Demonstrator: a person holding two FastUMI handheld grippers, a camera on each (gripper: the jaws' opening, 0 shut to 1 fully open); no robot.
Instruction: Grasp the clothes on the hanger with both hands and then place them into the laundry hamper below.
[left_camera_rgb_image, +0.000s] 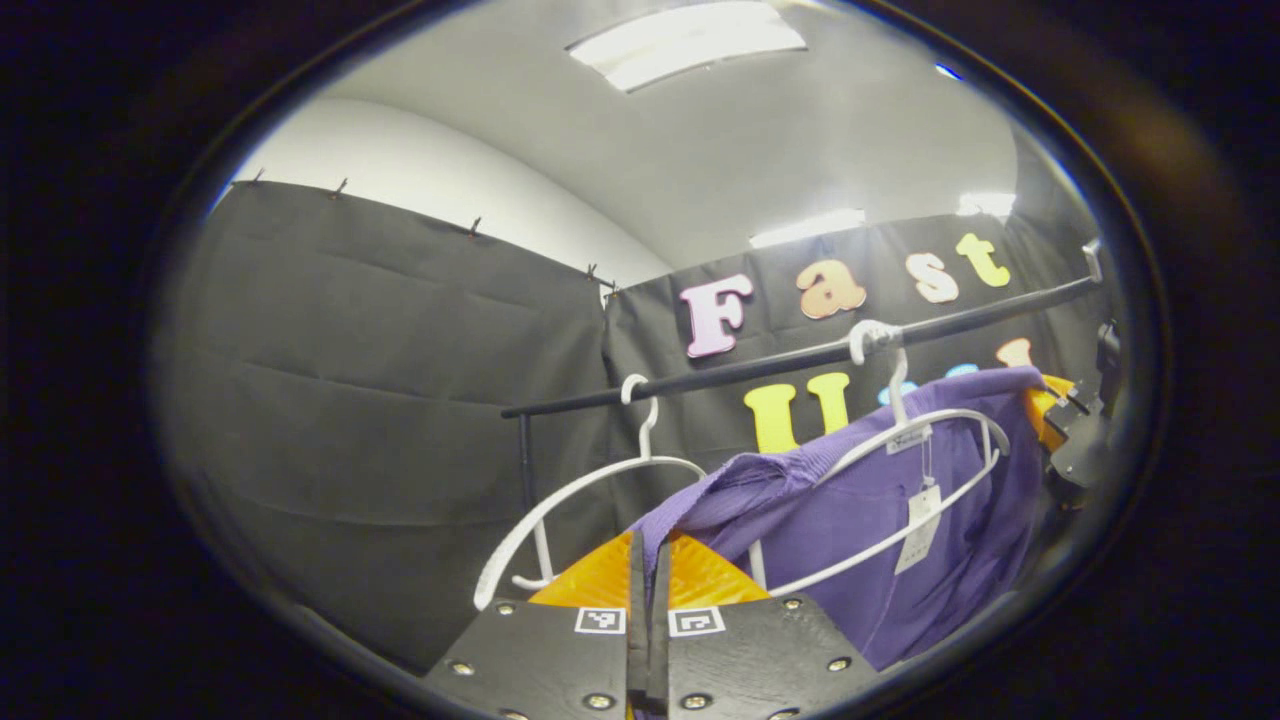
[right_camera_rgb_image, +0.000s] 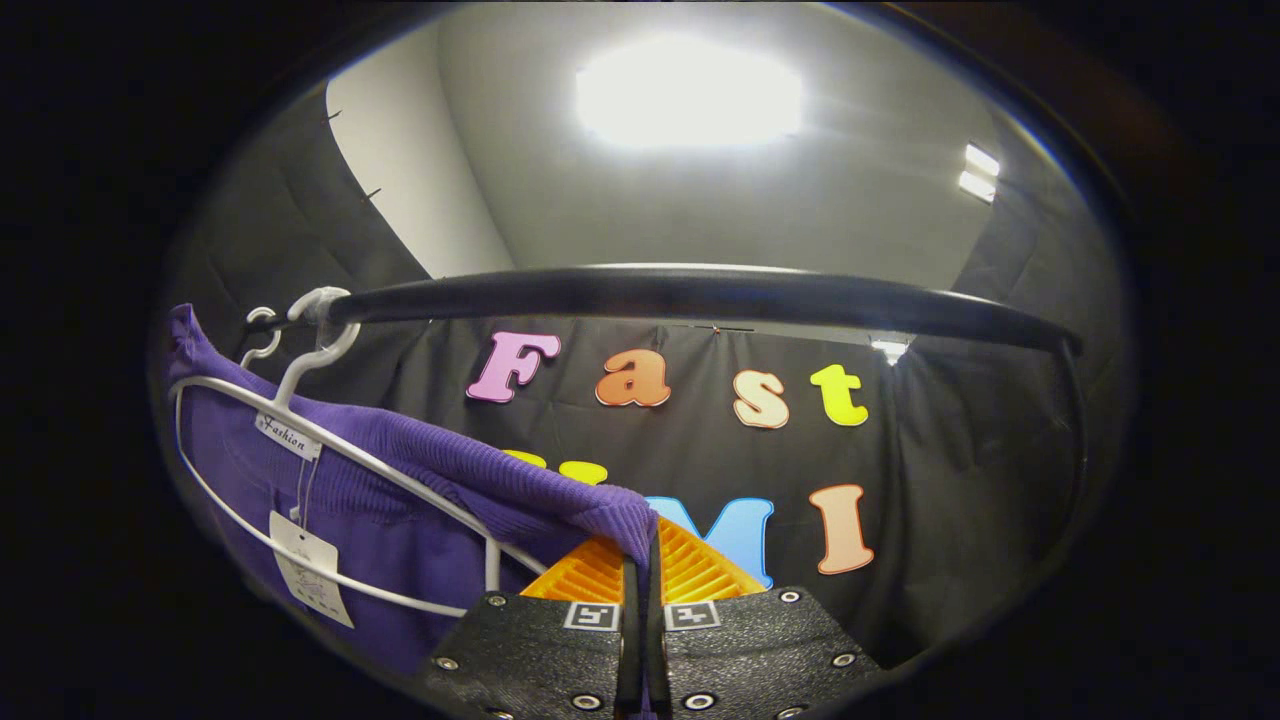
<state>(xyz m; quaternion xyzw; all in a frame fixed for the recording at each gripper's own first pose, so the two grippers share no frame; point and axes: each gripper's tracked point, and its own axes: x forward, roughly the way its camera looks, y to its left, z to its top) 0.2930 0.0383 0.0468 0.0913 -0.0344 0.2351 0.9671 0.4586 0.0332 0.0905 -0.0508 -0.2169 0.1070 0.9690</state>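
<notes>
Both tongs (left_camera_rgb_image: 648, 560) (right_camera_rgb_image: 640, 560) on sweater (left_camera_rgb_image: 890, 520) shoulders

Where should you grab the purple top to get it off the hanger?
By its two shoulder edges, one tool on each end, coming in from the outer sides. The purple top drapes over the white hanger, so the shoulders stick out free. The left tool and right tool look already pinched there.
</notes>
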